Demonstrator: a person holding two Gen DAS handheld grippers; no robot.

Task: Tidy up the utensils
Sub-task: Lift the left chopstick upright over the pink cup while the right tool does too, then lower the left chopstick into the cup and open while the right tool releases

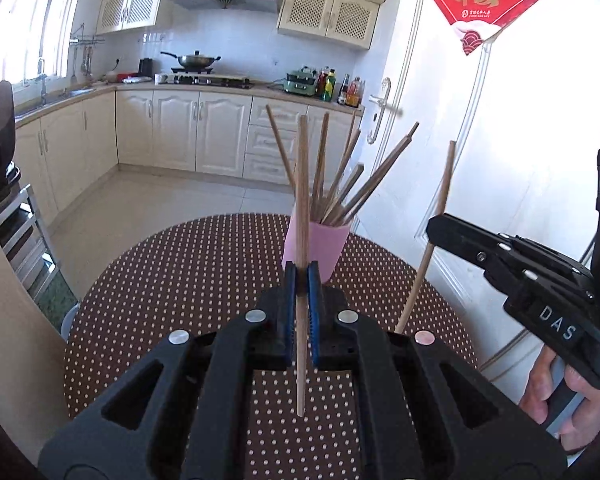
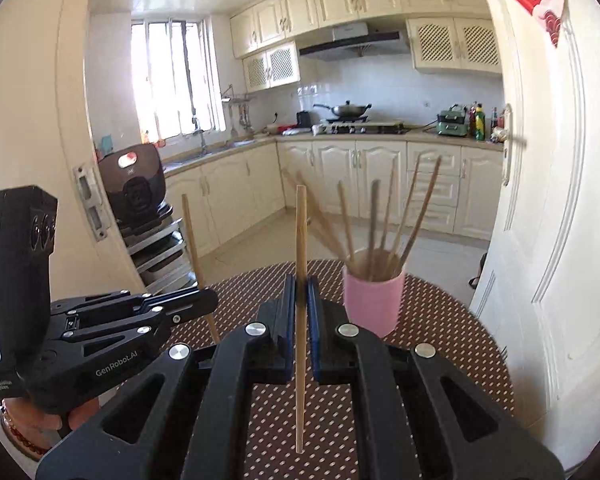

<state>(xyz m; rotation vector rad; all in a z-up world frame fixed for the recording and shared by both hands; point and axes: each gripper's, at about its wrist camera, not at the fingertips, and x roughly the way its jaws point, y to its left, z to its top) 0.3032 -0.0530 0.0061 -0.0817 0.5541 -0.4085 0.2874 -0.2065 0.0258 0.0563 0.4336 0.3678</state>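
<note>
Two chopsticks stand upright, one pinched in my left gripper (image 1: 301,280) at frame centre, one in my right gripper (image 2: 301,292); pink cup (image 2: 374,300) sits right of centre.

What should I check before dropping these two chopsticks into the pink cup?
1. Left tool clamped on its light wooden chopstick: ok.
2. Right tool clamped on its light wooden chopstick: ok.
3. Both sticks near upright: ok.
4. Round pink cup standing on the brown dotted tablecloth: ok.
5. Room among the wooden chopsticks already in the cup: cannot tell.
6. Stick tips above the cup's rim: not ok, they hang lower.
</note>
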